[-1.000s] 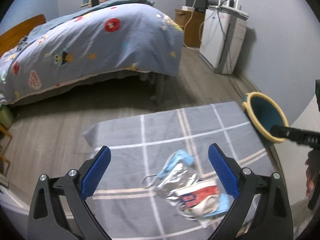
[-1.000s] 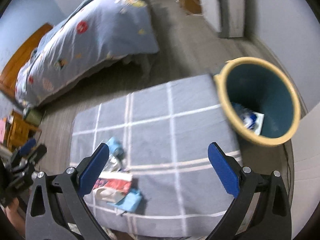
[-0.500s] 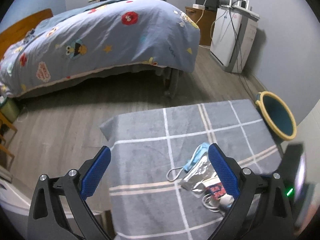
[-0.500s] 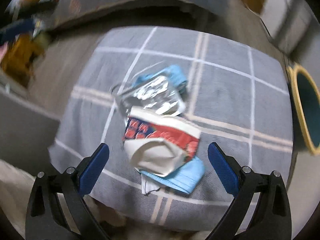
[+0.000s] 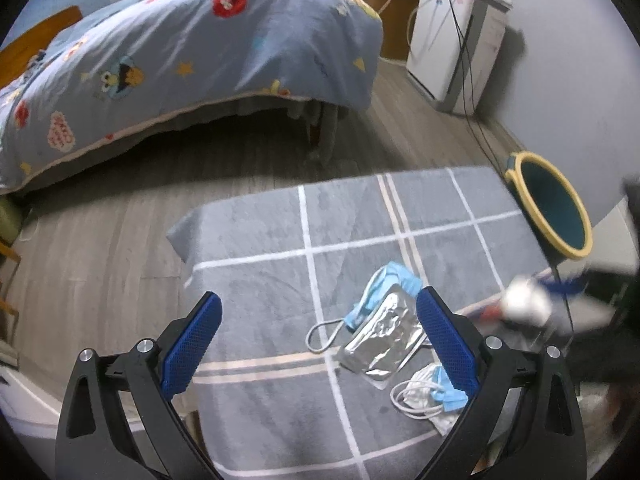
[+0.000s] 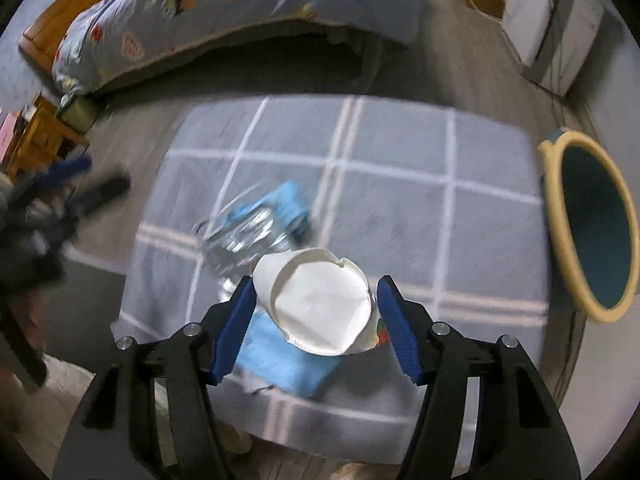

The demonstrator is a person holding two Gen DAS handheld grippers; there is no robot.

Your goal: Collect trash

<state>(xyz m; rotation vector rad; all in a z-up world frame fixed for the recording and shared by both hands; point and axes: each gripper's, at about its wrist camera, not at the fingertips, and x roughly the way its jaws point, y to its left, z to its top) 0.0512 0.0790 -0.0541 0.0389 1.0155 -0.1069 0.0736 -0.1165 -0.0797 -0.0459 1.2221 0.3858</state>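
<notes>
On the grey checked rug [image 5: 260,248] lies a pile of trash: a silver foil wrapper [image 5: 380,340] and two blue face masks [image 5: 394,280] [image 5: 432,396]. My left gripper [image 5: 319,294] hangs open above the rug, its right finger beside the wrapper. My right gripper [image 6: 316,280] is closing its jaws on a crushed white paper cup [image 6: 320,312] with red print, and both pads touch its sides. In the left wrist view the cup [image 5: 526,306] shows blurred, to the right of the pile. The yellow-rimmed teal bin [image 6: 554,200] stands off the rug's right edge.
A bed with a blue patterned quilt [image 5: 200,48] fills the far left. A white appliance [image 5: 452,40] with cables stands against the right wall beyond the bin [image 5: 516,160]. Wooden furniture [image 6: 36,136] sits at the left. Grey wood floor surrounds the rug.
My right gripper swung from near the bin to the pile, narrowed around the paper cup and took it off the pile. My left gripper sank a little toward the rug.
</notes>
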